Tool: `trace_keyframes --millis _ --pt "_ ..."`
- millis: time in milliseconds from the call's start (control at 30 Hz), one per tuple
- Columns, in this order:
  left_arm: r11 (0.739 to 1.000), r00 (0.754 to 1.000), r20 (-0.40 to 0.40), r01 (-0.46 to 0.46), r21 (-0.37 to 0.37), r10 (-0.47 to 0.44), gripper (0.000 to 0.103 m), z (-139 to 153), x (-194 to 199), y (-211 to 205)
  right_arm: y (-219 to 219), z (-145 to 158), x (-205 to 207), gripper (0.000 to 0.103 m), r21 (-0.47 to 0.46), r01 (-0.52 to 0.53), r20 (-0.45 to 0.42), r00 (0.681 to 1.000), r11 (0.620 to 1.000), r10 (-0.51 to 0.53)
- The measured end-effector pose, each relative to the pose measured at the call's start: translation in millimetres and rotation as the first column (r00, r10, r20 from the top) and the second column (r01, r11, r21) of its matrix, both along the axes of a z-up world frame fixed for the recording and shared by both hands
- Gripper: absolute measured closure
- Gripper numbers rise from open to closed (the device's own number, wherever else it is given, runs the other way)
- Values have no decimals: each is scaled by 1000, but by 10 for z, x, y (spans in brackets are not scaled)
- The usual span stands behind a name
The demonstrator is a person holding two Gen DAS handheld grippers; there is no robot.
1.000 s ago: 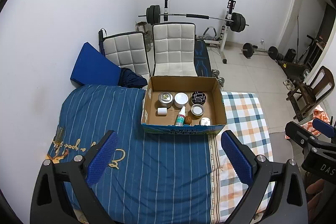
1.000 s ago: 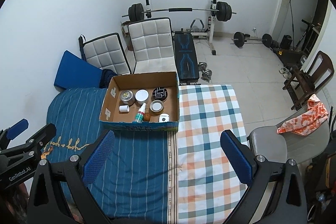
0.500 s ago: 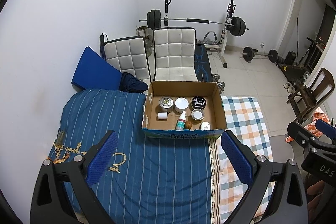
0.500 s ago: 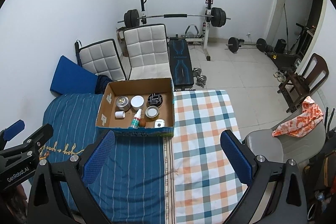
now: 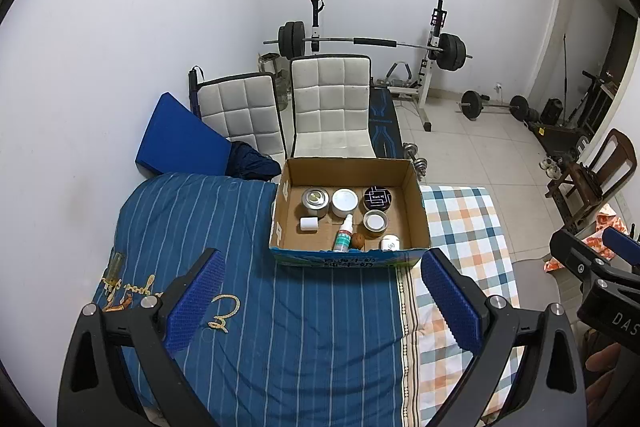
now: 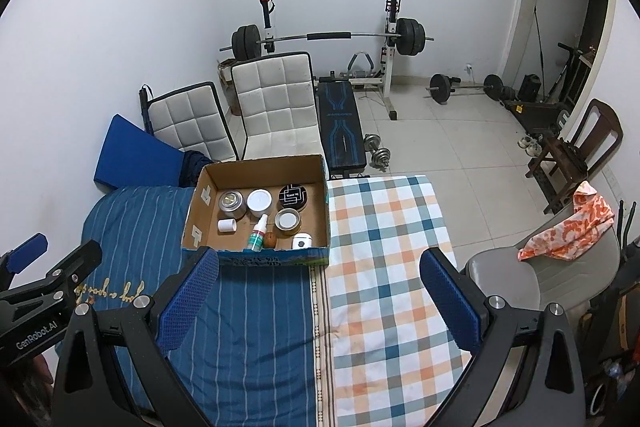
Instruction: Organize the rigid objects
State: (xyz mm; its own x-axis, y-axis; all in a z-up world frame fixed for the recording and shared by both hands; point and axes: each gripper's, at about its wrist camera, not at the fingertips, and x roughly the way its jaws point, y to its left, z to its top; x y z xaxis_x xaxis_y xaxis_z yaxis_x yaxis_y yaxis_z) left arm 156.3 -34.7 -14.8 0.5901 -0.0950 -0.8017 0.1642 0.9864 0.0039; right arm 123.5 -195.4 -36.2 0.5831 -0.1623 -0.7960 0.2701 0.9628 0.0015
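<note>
An open cardboard box (image 5: 416, 203) (image 6: 325, 187) stands on the bed, straddling the blue striped cover and the checked blanket. Inside lie round tins (image 5: 315, 202), a white-lidded jar (image 5: 345, 201), a black patterned tin (image 5: 377, 197), a small spray bottle (image 5: 344, 234) (image 6: 258, 227), a brown ball (image 5: 358, 239), a small white cylinder (image 5: 309, 223) and a white case (image 5: 390, 243). My left gripper (image 5: 322, 301) hangs open above the blue cover, well short of the box. My right gripper (image 6: 320, 301) is open too, empty, over the seam between the covers.
Two white padded chairs (image 5: 328, 107) and a blue cushion (image 5: 180, 143) stand behind the bed. A barbell rack (image 5: 376, 45) and weight bench (image 6: 340, 123) are by the far wall. Wooden chair (image 6: 576, 151) and a grey seat with orange cloth (image 6: 568, 231) at right.
Both grippers have drawn back and risen a little; the box looks smaller and farther away. Their jaws stay open.
</note>
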Motion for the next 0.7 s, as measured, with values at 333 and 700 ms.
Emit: trace_keyframes --millis 333,700 --pt "1000 1000 -3 13 -2 -13 2 43 1 -32 -16 42 8 1 7 4 3 1000 1000 -4" --pt "1000 1000 3 13 -1 -13 2 46 1 -40 -10 76 25 1 5 4 1 1000 1000 -4"
